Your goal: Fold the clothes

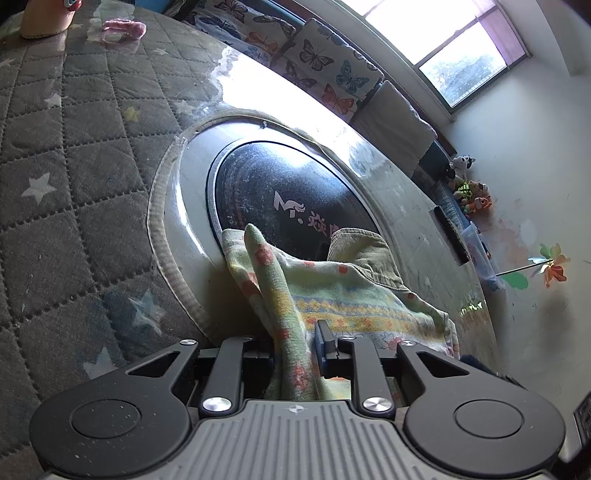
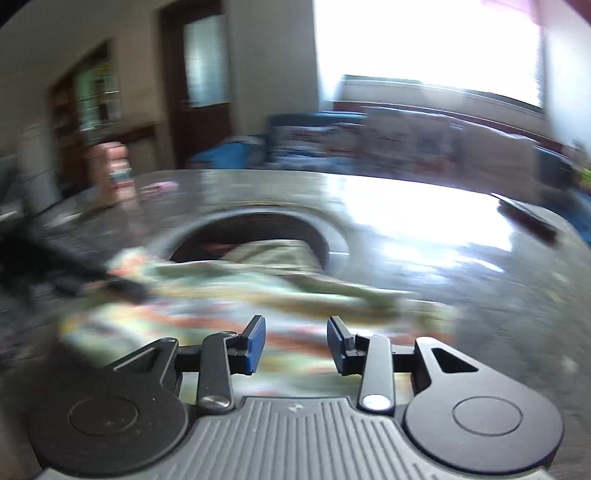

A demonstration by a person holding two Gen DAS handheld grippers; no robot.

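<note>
A pale green garment (image 1: pixel 332 295) with orange flowers and a yellow patterned band lies on the table, partly over a black round inset (image 1: pixel 288 199). An olive corduroy piece (image 1: pixel 365 254) rests on top of it. My left gripper (image 1: pixel 295 343) is shut on a raised fold of the garment, which stands up between the fingers. In the blurred right wrist view the same garment (image 2: pixel 229 306) spreads in front of my right gripper (image 2: pixel 295 343), which is open just above the cloth with nothing between its blue pads (image 2: pixel 256 341).
A quilted grey star-print cover (image 1: pixel 74 147) under clear film tops the table. A pink item (image 1: pixel 123 27) and a beige container (image 1: pixel 44 18) stand at its far side. Butterfly cushions (image 1: pixel 317 62), soft toys (image 1: pixel 469 188) and a pinwheel (image 1: pixel 550 269) lie beyond.
</note>
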